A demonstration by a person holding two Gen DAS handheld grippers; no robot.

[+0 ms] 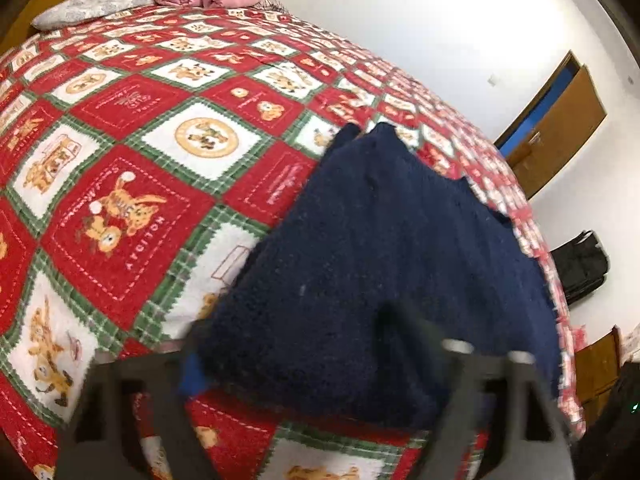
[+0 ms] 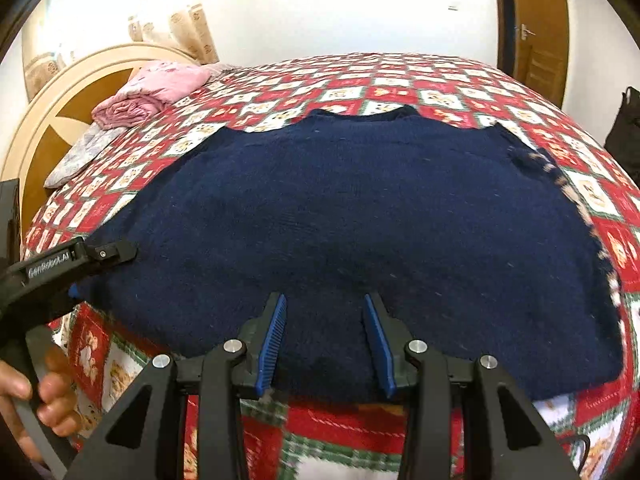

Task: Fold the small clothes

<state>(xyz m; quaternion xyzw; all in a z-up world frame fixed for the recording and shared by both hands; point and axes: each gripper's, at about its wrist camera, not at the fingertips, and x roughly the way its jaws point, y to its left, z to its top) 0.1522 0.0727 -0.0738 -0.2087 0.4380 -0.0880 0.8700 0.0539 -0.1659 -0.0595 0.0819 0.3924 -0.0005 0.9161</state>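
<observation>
A navy knitted sweater (image 2: 360, 208) lies spread flat on the bed, neckline at the far side. My right gripper (image 2: 324, 300) stands open over the middle of its near hem, with its blue pads (image 2: 276, 336) apart and nothing pinched between them. A person's hand holds my left gripper (image 2: 116, 254) at the sweater's left edge. In the left wrist view the sweater (image 1: 380, 248) fills the middle. The blurred fingers of my left gripper (image 1: 296, 336) stand apart there with the near corner of the knit between them. The cloth looks flat, not pinched.
The bed carries a red, white and green patchwork quilt (image 2: 440, 92) with bear prints. A folded pink blanket (image 2: 152, 88) and a grey pillow (image 2: 80, 152) lie by the round wooden headboard (image 2: 60, 92). A wooden door (image 2: 536, 28) and a black bag (image 2: 628, 128) are beyond the bed.
</observation>
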